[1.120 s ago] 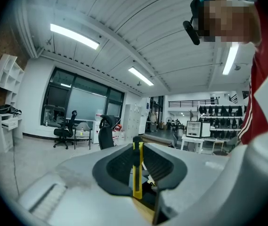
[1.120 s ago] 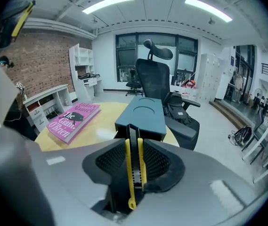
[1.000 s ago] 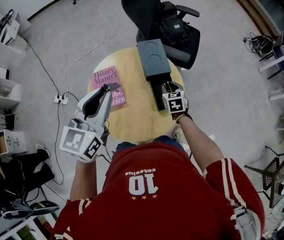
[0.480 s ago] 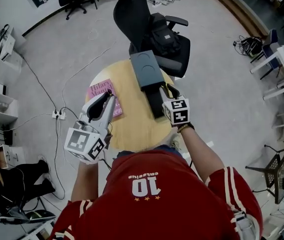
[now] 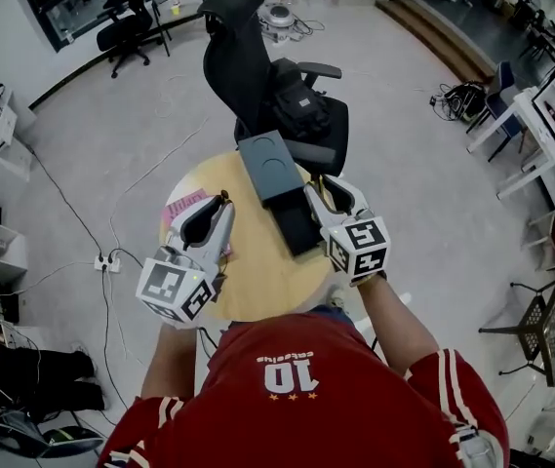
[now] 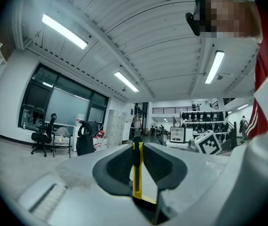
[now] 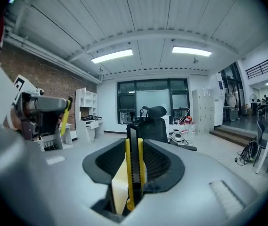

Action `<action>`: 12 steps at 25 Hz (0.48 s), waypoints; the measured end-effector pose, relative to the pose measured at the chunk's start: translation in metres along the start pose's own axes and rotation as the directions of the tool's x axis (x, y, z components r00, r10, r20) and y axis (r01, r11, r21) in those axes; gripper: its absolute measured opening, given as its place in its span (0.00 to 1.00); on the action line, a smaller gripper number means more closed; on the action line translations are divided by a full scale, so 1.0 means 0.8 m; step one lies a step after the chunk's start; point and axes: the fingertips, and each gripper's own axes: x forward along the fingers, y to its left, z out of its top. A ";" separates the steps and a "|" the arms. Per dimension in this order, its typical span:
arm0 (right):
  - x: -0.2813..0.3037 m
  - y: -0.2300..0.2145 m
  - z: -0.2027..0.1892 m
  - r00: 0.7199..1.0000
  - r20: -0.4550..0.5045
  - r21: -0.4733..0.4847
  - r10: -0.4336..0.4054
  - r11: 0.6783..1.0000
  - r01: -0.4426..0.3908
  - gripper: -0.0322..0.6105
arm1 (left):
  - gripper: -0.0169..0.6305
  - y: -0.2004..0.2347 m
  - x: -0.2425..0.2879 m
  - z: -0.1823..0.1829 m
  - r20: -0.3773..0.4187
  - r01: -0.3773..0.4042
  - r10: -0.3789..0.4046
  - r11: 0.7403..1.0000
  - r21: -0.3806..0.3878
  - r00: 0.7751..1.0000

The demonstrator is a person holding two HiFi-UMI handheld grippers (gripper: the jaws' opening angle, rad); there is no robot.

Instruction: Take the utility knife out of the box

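The box's black tray (image 5: 295, 227) lies on the round wooden table (image 5: 257, 276), with its grey lid (image 5: 269, 164) at the far end. Above the tray's right side my right gripper (image 5: 328, 185) is shut on a yellow and black utility knife (image 7: 134, 168), which stands upright between the pads (image 7: 159, 161). My left gripper (image 5: 220, 201) hovers over the table's left side. It is shut on a thin yellow knife (image 6: 137, 173) seen edge-on. That left gripper (image 7: 39, 109) and its yellow knife (image 7: 67, 112) also show in the right gripper view. Both grippers point roughly level.
A pink book (image 5: 181, 208) lies on the table under the left gripper. A black office chair (image 5: 257, 76) with a backpack stands just beyond the table. Cables and a power strip (image 5: 104, 261) lie on the floor at the left.
My right gripper has risen well above the box's tray with the knife between its jaws. The left gripper has drifted a little up and inward. The head view has tilted up.
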 end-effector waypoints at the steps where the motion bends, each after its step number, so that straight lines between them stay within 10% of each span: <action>1: -0.006 0.003 0.011 1.000 0.021 0.008 0.004 1.000 -0.004 0.24 | 0.14 -0.002 0.003 0.001 0.003 0.011 -0.011 1.000 0.005 1.000; 12: -0.064 0.041 0.109 0.976 0.196 0.029 0.092 0.995 -0.100 0.24 | 0.14 -0.006 0.014 0.018 0.050 0.068 -0.069 0.998 0.010 0.996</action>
